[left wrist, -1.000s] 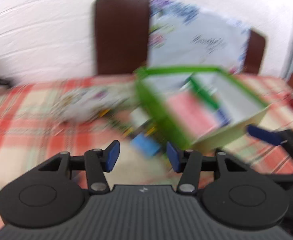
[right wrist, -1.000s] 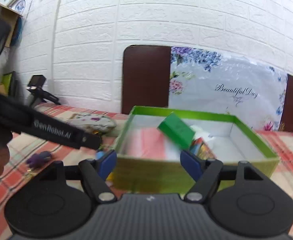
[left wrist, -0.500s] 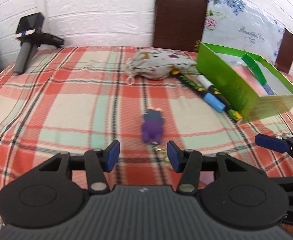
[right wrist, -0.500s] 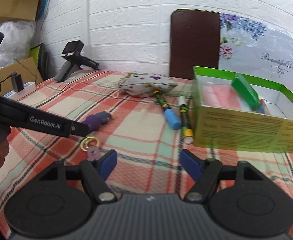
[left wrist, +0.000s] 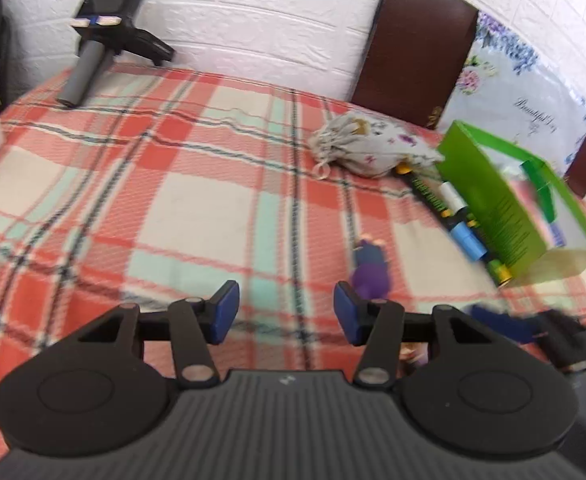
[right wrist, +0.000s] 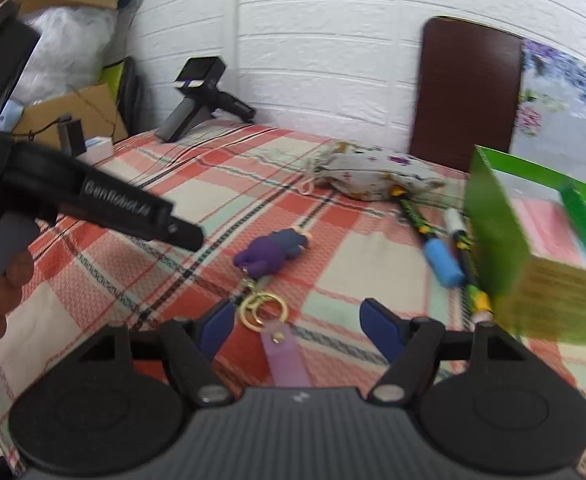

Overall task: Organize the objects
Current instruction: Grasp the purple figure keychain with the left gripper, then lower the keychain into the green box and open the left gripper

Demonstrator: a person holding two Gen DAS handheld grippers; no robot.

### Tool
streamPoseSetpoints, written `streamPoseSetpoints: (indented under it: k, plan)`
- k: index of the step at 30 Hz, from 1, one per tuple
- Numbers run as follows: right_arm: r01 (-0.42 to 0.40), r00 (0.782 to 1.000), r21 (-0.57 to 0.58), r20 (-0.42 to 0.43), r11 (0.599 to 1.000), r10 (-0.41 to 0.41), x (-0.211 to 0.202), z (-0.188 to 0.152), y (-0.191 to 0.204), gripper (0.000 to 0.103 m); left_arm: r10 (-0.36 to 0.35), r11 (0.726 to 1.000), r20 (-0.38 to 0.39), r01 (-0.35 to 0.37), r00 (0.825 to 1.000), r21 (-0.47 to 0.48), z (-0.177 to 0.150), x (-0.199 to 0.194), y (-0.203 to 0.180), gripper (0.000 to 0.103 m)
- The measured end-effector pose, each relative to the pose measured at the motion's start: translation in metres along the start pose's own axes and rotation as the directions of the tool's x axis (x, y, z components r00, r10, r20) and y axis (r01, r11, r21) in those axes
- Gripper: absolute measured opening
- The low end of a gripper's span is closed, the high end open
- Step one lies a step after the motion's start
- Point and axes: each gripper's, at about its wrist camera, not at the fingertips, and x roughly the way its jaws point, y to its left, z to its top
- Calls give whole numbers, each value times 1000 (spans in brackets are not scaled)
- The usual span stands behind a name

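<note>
Two grippers, our left (left wrist: pixel 285 312) and right (right wrist: pixel 297 326), hover with jaws released over a plaid surface (left wrist: pixel 197 200). We see a purple keychain (right wrist: pixel 271 254) just ahead, markers (right wrist: pixel 439 260) beside a green box (right wrist: pixel 497 240), a floral pouch (right wrist: pixel 369 172) behind.

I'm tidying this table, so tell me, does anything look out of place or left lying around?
Yes. Several markers lie loose on the plaid tablecloth against the green box instead of inside it. A purple figure keychain and a floral drawstring pouch also lie loose on the cloth.
</note>
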Motion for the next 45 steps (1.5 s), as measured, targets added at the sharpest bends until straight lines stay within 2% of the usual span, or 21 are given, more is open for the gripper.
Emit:
streamPoseSetpoints:
  k: [3, 4, 5, 6, 7, 8, 10, 13, 15, 18, 24, 28, 32, 34, 36, 37, 38, 40, 42, 43, 45]
  plan:
    - [-6, 1000, 5, -24, 1000, 6, 15, 0, 4, 70, -87, 996, -36, 88, 996, 27, 9, 11, -15, 56]
    - [-12, 1000, 16, -20, 1000, 13, 16, 0, 4, 70, -92, 995, -45, 94, 995, 45, 11, 17, -21, 54]
    - [-15, 1000, 22, -16, 1000, 16, 16, -1, 3, 64, -86, 994, -61, 90, 994, 62, 11, 25, -27, 54]
    - [-16, 1000, 21, -11, 1000, 16, 16, -1, 2, 47, -86, 993, -89, 93, 992, 74, 10, 35, -31, 41]
    - [-21, 1000, 16, -9, 1000, 21, 14, -2, 2, 35, -105, 991, -125, 114, 987, 75, 9, 44, -34, 31]
    - [-22, 1000, 13, -13, 1000, 22, 13, -1, 1, 30, -101, 991, -110, 110, 989, 80, 7, 45, -37, 31]
    - [-27, 1000, 8, -11, 1000, 27, 9, -3, 0, 30, -94, 989, -110, 106, 989, 105, 5, 42, -45, 30]
    - [14, 1000, -12, 23, 1000, -14, 0, -7, 1, 30, -182, 980, -143, 191, 973, 53, 4, 36, -51, 30]
    - [47, 997, -16, 69, 999, -46, -12, -8, -2, 30, -183, 977, -107, 192, 977, 87, 6, 26, -63, 30]
    - [107, 985, -25, 140, 994, -102, -31, -7, -10, 30, -226, 968, -77, 233, 971, 93, 16, 13, -81, 30]
    - [260, 934, -64, 268, 963, -235, -60, 4, -42, 30, -303, 941, -14, 301, 953, 153, 48, 1, -133, 30]
    - [341, 894, -36, 320, 939, -312, -70, 19, -79, 30, -337, 917, 34, 320, 941, 239, 70, -1, -176, 31]
    - [409, 858, -18, 348, 912, -378, -67, 32, -116, 30, -365, 902, 57, 338, 929, 268, 92, 10, -209, 31]
    - [429, 850, -9, 342, 903, -401, -58, 35, -132, 30, -351, 905, 73, 318, 933, 284, 97, 24, -221, 31]
    - [437, 856, -6, 309, 899, -414, -42, 34, -145, 31, -296, 919, 96, 256, 950, 299, 96, 39, -229, 35]
    - [442, 862, -8, 283, 897, -422, -31, 32, -151, 31, -247, 930, 104, 206, 963, 305, 94, 50, -231, 48]
    - [448, 867, -10, 251, 894, -431, -17, 29, -157, 31, -195, 937, 108, 153, 975, 315, 91, 59, -233, 52]
    - [465, 871, -14, 185, 885, -455, 9, 22, -171, 30, -121, 944, 86, 88, 989, 318, 86, 79, -231, 52]
    - [542, 833, -21, 142, 840, -535, 31, 20, -183, 25, -82, 959, 46, 66, 996, 274, 84, 92, -221, 51]
    - [549, 831, -24, 115, 835, -544, 38, 20, -190, 24, -73, 969, 30, 64, 997, 237, 86, 96, -214, 51]
    - [516, 852, 3, 104, 857, -513, 37, 23, -197, 27, -59, 974, 8, 56, 998, 220, 87, 99, -204, 51]
